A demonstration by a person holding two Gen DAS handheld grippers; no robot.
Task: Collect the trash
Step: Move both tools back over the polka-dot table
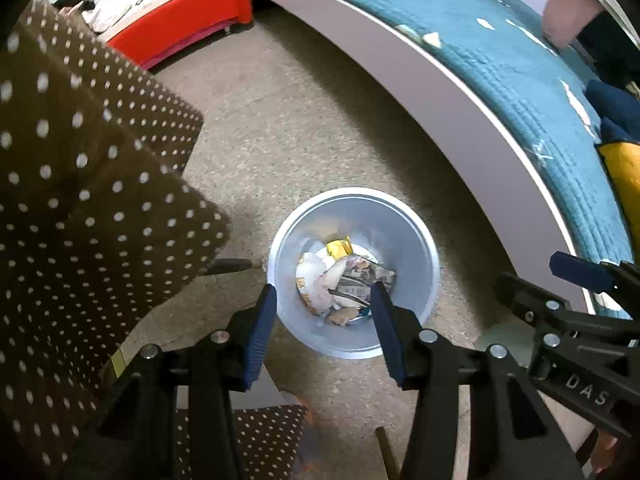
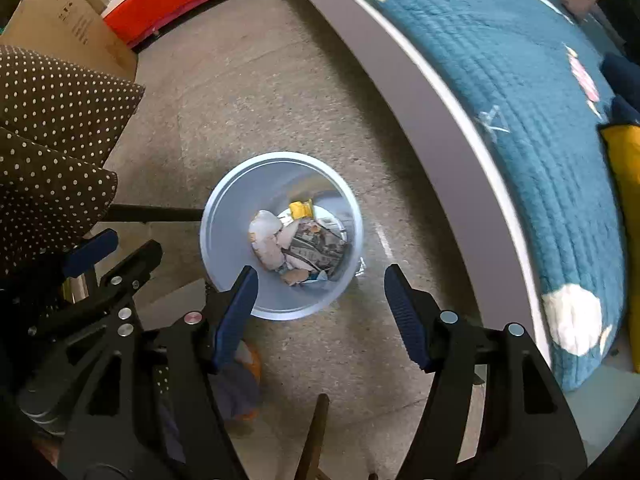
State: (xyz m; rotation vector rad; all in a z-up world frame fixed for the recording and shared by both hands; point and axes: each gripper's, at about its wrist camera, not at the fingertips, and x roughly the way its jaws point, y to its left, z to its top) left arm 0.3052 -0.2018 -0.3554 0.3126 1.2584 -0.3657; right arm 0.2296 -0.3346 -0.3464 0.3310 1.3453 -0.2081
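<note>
Concrete floor (image 2: 280, 92) is seen beside a teal-quilted bed (image 2: 520, 80); "DAS" is printed on right gripper (image 1: 520, 276); both grippers' fingers spread, empty.

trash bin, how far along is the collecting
Done: crumpled paper and wrappers already lie inside the round grey plastic bin on the floor. In hand: nothing; the left gripper and right gripper hover above it, both open and empty. Left: white scraps on the teal quilted bedspread.
</note>
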